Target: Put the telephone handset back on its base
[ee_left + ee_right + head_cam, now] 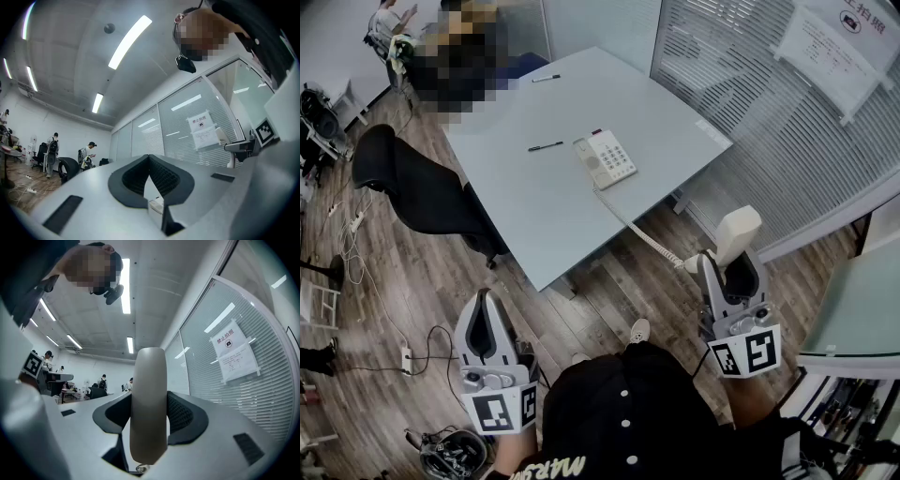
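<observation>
Table (534, 202) carries the base (607, 157) near its middle. A black office chair (412, 192) stands well off to the base's left, out of the path. Left gripper (487, 305) hangs over the floor, well on the near side of the base, with its jaws together and nothing between them. Right gripper (733, 267) is clamped on the handset (737, 234), which stands upright in the jaws, off the table and well apart from the base on its near-right side. The coiled cord (637, 230) runs from the base over the table edge to the handset's lower end. A pen (546, 146) lies just left of the base.

Risks, as I read it:
- The cradle needs the handset flat and aligned with the base, so it has to be rotated, and a clamp across a smooth curved shell could slip during that.
- Cord slack may bunch under the handset and stop it seating.
- The cord could snag the table edge and drag the light base askew, since the left gripper isn't bracing it.
- A low approach could knock the pen.
</observation>
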{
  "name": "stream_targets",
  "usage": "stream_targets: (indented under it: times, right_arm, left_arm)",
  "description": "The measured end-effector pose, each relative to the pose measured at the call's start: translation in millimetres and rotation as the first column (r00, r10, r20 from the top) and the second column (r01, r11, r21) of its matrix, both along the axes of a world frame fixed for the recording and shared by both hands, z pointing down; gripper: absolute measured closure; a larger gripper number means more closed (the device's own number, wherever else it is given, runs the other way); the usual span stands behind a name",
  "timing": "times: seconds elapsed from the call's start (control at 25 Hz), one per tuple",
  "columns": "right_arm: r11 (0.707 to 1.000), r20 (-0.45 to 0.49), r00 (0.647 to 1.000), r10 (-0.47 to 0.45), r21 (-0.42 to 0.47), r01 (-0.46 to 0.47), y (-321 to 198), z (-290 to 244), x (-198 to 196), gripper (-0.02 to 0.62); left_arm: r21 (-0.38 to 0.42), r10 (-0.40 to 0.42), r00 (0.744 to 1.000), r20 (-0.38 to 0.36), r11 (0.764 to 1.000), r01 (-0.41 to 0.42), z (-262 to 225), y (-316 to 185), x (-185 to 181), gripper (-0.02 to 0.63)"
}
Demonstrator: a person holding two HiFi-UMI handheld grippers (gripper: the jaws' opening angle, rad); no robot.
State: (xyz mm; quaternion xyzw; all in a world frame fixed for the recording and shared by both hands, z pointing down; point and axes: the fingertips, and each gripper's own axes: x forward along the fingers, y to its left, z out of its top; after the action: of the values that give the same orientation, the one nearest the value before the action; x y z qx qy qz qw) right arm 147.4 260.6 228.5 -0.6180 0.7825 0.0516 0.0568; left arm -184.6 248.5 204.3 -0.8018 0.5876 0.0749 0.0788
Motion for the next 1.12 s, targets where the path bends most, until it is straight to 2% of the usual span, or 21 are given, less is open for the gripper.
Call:
stream_targets:
  times: [0.36,0.72,1.12]
  right_arm:
    - [1.0,-0.007,1.0,0.0,-0.003,0.0,0.4,0.7,4.6,0.36]
    - [1.0,0.033,0.999,-0.014,-0.001,0.014,-10.8,-0.2,18.7,0.36]
    - [0.996,0.039,0.996,-0.086,-0.012,0.087,-42.8,6.4,54.6,0.36]
  left_arm:
    - [-0.003,0.009,1.0,0.005,1.0,-0.009,0.9,-0.7,7.8,0.592]
    - [-0.022,-0.007,1.0,0.01,1.0,0.008,5.0,-6.2,20.4,0.591]
    - [-0.033,-0.067,0.998,0.016,0.997,0.067,7.5,-19.6,63.1,0.592]
